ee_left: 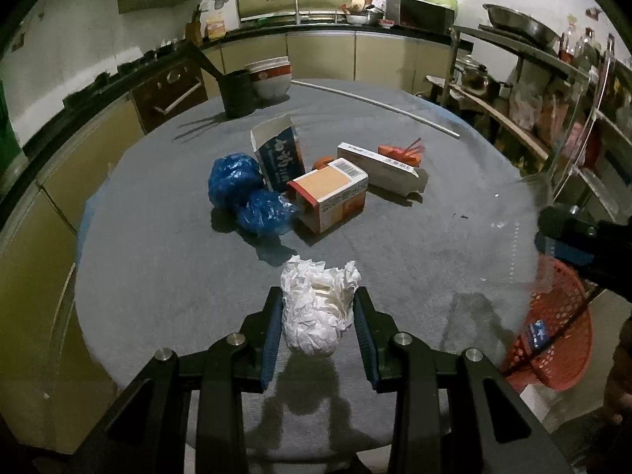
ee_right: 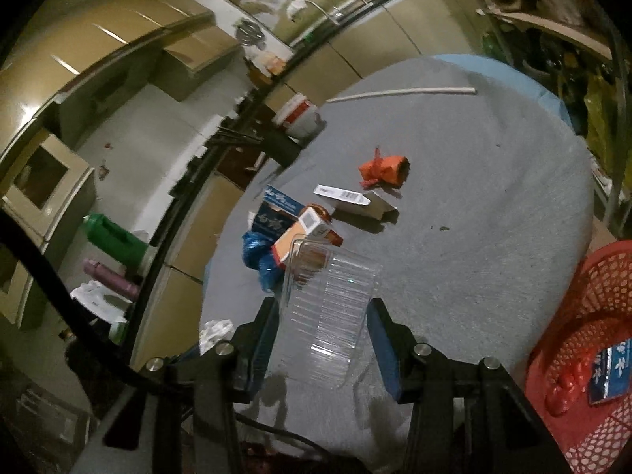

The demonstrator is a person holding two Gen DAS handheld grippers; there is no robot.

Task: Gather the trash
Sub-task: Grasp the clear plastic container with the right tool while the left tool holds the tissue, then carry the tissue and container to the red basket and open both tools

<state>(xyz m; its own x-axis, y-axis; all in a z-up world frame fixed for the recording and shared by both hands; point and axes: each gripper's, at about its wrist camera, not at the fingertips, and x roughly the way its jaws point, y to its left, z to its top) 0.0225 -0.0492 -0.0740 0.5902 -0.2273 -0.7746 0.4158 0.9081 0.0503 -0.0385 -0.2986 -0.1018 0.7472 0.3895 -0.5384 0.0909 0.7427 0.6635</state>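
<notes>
- Left wrist view: your left gripper (ee_left: 319, 312) is clamped on the crumpled tissue (ee_left: 318, 308), lifted above the grey table (ee_left: 158, 256), tilted down. Boxes (ee_left: 330, 193) and blue bags (ee_left: 252, 193) are left mid-table.
- Right wrist view: your right gripper (ee_right: 320, 335) pinches the clear plastic tray (ee_right: 328, 312), jaws partly closed, rolled sideways. The red basket (ee_right: 592, 335) just beside you already holds a blue packet (ee_right: 614, 371); plenty remains.

Two close wrist views, shared table (ee_left: 166, 181) clutter.
</notes>
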